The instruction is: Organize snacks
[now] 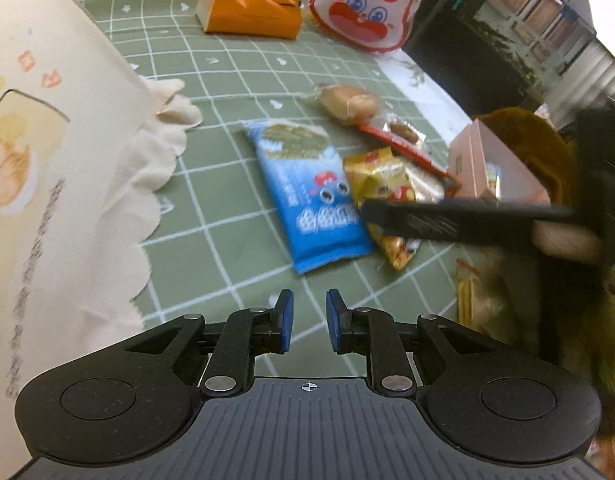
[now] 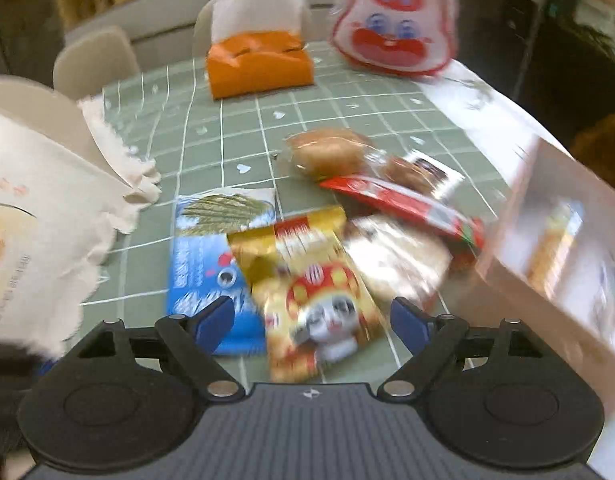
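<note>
While the left gripper [image 1: 309, 318] is sitting nearly closed on nothing, the right gripper [image 2: 311, 322] is hovering wide open over the yellow snack packet [image 2: 307, 280], gripping nothing.

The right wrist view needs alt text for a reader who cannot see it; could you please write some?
The right tongs stand open over a yellow snack packet lying partly on a blue packet on a green checked tablecloth. Behind lie wrapped buns, an orange tissue pack and a rabbit-face bag.
</note>
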`<state>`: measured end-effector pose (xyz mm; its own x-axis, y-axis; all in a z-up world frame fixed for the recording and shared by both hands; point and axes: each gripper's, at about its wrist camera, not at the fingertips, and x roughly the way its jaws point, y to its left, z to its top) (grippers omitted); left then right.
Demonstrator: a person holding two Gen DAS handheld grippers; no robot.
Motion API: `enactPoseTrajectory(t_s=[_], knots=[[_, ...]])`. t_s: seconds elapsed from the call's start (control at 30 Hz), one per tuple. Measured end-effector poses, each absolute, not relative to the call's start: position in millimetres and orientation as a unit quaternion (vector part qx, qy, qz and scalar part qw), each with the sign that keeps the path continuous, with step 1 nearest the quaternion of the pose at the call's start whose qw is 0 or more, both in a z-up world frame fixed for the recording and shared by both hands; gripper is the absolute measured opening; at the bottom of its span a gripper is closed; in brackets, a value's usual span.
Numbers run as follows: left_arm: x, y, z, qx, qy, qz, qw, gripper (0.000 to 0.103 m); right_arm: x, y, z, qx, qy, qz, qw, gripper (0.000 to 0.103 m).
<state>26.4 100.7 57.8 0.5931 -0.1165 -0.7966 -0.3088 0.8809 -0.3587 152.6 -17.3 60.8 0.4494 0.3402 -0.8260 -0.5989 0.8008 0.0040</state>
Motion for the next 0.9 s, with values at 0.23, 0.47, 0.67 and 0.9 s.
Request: enactPoseTrajectory(t_s=[0.23,0.47,0.67,0.9], knots=[[21,89,62,-0.215,0.453,0.048,0.864,0.021,154,-23,55,-0.136,0.471,0.291,0.822,0.064],[39,65,53,-0.207,0.464,0.007,0.861,0.021,131,-100,86,-0.104,0.452,0.260,0.847,0.057],[62,29,45,-0.205,0.470,-0.041,0.857,0.021,124,-175,83,-0.100,0.455,0.163,0.870,0.056],[87,-13,49,-0.192,0.453,-0.085,0.866,0.021,105,-203,58,-0.095,0.471,0.126,0.868,0.056]])
